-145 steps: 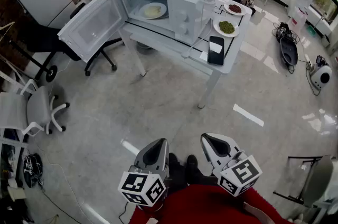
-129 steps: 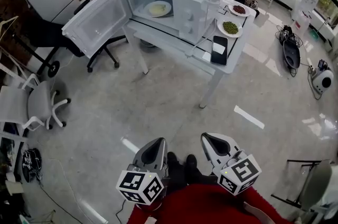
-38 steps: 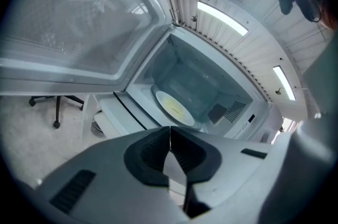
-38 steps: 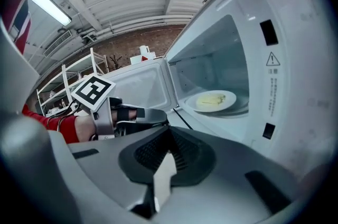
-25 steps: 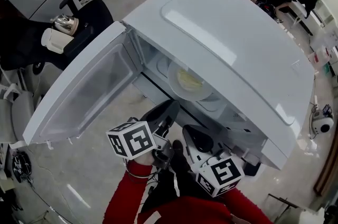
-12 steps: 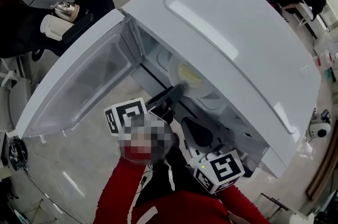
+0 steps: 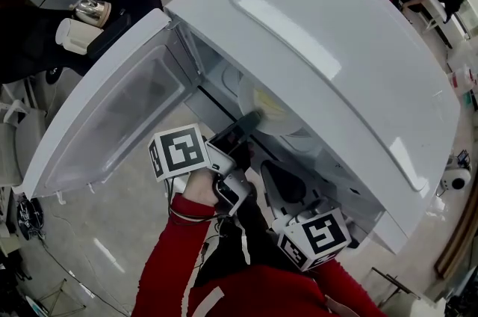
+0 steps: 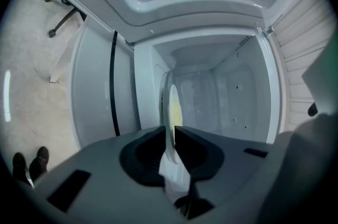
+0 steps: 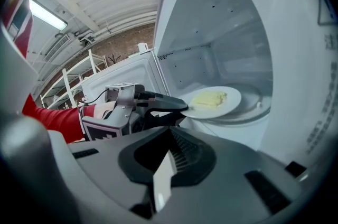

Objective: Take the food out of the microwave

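Your left gripper [image 7: 250, 122] clamps the plate [image 7: 246, 95] at 7 o'clock inside the microwave [image 7: 336, 46]; yellow food [image 7: 269, 108] on it. Right gripper [image 7: 273, 176] closed, empty.

From your head view, the top of the microwave [image 7: 336, 46] hides the far part of the plate [image 7: 246, 95] inside it, and the food [image 7: 270, 108] shows only partly. In your left gripper view the plate [image 8: 171, 112] stands edge-on, so the food cannot be made out.

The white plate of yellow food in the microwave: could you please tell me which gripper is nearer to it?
Left. The left gripper clamps the near rim of the white plate inside the white microwave; the right gripper hangs outside the opening.
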